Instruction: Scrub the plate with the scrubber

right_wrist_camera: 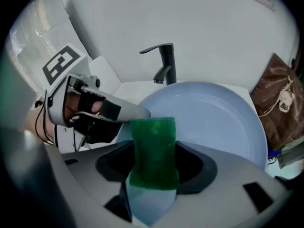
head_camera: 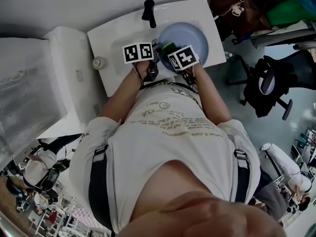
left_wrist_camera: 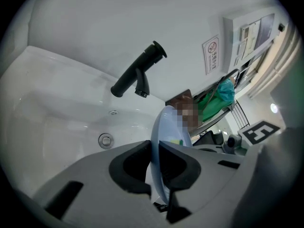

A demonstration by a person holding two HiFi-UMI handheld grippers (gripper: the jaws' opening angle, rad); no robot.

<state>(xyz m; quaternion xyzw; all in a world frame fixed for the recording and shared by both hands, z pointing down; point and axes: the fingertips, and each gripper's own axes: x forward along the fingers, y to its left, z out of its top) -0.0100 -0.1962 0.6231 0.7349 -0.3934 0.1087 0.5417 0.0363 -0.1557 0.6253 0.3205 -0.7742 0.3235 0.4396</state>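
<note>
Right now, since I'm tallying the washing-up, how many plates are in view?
1: the pale blue round plate, clamped by its rim in the left tongs over the white sink. Others may be hidden.

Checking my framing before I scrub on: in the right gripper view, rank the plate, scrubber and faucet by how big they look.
1. plate: fills most of the middle.
2. scrubber: held right at the camera, which inflates it.
3. faucet: slim and farther back, so its true size is unsure.
</note>
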